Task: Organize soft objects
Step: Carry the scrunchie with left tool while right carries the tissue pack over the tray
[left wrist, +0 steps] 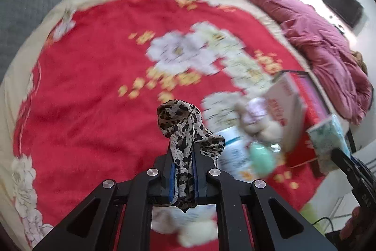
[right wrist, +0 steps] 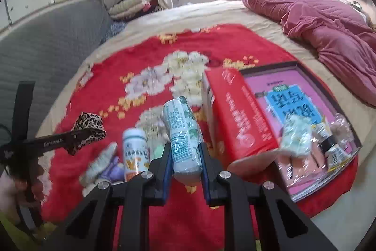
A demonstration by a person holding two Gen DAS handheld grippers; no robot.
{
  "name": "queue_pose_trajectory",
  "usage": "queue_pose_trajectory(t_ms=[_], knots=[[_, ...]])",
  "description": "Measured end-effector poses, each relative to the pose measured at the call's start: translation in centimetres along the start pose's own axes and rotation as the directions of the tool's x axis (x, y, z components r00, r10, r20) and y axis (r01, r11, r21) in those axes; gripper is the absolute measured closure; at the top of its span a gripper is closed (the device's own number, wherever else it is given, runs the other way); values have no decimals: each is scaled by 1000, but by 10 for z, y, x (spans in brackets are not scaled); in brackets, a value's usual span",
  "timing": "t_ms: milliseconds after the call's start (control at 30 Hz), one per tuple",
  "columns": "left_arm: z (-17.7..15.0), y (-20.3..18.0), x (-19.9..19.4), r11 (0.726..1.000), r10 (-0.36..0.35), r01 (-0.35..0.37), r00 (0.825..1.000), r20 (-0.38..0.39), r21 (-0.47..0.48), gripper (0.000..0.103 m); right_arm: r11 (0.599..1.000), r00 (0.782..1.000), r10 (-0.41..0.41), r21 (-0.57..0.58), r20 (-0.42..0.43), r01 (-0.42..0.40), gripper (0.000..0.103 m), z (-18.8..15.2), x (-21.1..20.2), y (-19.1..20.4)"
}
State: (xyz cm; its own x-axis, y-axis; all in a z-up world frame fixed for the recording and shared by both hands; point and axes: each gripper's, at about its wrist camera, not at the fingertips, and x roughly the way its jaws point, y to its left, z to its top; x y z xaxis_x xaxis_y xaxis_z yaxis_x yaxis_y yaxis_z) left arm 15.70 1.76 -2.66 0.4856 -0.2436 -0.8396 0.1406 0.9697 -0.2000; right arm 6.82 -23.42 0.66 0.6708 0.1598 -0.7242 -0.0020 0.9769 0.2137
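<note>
The left tool [left wrist: 183, 171] is clamped on a leopard-print cloth [left wrist: 182, 131], pinched low between its blue pads. The cloth bunches up past the tool tips and flops over the right finger, with a short tail hanging below the pads. It has no firm axis; its bulk runs roughly along the tool's pointing line, away from the camera. The risk here, I judge, is that thin, slippery fabric slides out of the pads, or that the loose fold snags on the clutter just right of the tool: a soft toy [left wrist: 256, 124] and a green bottle [left wrist: 260, 157] lying on the red floral blanket [left wrist: 94, 86].

The right tool [right wrist: 185, 157] grips a wrapped tissue pack [right wrist: 184, 135] across its narrow width, held clear of the blanket. The pack's long axis lies along the tool's line, its far end pointing up and away, slightly left. Its plastic wrap looks slick and most of the pack sticks out beyond the pads, so it could pivot or slip. A white bottle [right wrist: 136, 154] stands just left of the tool, and a red box [right wrist: 235, 114] just right; a swing either way could knock them.
</note>
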Motion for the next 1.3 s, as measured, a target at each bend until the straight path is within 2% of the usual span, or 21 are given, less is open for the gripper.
queue_pose_trajectory(t_ms=[267,467,633,933,1167,1300], knots=[[20,-92,-44,990,-92,83,993,75,114,92,998,996,-24,62,92,18,81,29,-52,-48],[30,-162,-56,973,-154,137,985,83,183,92,995,989,-68,85,132,57,81,47,-87,-97],[32,-228,-43,953,-195,177,979,52,246,92,990,985,-103,108,136,88,81,60,-100,-145],[9,-317,22,923,-193,202,979,-61,326,92,986,993,-106,137,54,98,81,60,-66,-218],[-13,-354,64,901,-168,208,977,-135,382,92,986,997,-80,142,-19,82,81,47,-23,-250],[-19,-362,79,898,-161,211,974,-159,385,92,987,996,-68,144,-52,75,81,43,0,-259]])
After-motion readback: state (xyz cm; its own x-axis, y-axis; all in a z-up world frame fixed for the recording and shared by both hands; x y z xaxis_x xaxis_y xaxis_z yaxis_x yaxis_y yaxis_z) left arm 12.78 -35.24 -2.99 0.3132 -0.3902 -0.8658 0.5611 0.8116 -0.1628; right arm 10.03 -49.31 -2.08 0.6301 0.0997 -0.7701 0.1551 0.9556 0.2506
